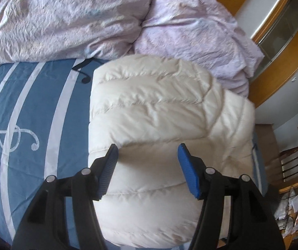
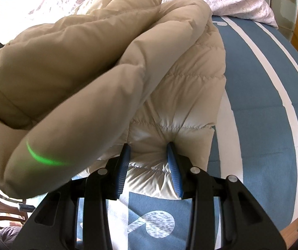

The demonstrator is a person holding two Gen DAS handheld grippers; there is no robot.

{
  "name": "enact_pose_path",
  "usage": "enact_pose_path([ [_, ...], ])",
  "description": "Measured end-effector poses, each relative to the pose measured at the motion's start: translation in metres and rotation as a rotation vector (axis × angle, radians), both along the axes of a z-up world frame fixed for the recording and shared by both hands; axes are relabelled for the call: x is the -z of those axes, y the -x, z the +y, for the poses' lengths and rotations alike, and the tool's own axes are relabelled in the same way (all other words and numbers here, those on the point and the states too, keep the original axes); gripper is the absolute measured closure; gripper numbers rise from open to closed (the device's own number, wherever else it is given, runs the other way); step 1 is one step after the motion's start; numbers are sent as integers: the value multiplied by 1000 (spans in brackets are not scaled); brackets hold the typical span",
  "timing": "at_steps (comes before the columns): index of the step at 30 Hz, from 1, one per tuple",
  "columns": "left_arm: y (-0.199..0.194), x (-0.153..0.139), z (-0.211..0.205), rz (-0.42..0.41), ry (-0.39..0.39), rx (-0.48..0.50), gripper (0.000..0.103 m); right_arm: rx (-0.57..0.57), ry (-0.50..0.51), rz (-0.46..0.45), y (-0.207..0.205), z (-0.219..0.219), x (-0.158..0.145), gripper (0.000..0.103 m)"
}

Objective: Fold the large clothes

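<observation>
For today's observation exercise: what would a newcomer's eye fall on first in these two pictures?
First, the puffy cream quilted jacket, folded into a bundle on the blue bedspread with white stripes and music symbols. In the right wrist view, the right gripper pinches a fold of it, fabric puckered between the pads, while the left gripper stands open just above it. A rumpled lilac duvet is heaped behind.

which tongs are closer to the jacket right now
Right. The right tongs pinch a bunched fold of the jacket; the left tongs stand open over it, pads clear of the fabric.
</observation>
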State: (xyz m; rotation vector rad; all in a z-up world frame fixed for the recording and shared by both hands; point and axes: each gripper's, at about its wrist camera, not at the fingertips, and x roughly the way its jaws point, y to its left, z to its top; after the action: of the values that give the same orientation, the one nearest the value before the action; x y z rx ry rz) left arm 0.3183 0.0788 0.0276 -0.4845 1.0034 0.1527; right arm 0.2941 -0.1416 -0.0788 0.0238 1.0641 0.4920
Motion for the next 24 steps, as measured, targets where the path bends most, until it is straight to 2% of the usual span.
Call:
enact_pose_path([
  [15, -17, 42, -27, 81, -8, 52, 41, 57, 49, -34, 9, -14, -9, 64],
  [18, -22, 47, -32, 91, -6, 56, 39, 109, 69, -44, 9, -30, -13, 62],
  [19, -23, 49, -35, 93, -7, 59, 39, 134, 80, -43, 8, -37, -14, 58],
  [24, -27, 54, -46, 98, 2, 85, 39, 224, 78, -61, 3, -64, -31, 58],
])
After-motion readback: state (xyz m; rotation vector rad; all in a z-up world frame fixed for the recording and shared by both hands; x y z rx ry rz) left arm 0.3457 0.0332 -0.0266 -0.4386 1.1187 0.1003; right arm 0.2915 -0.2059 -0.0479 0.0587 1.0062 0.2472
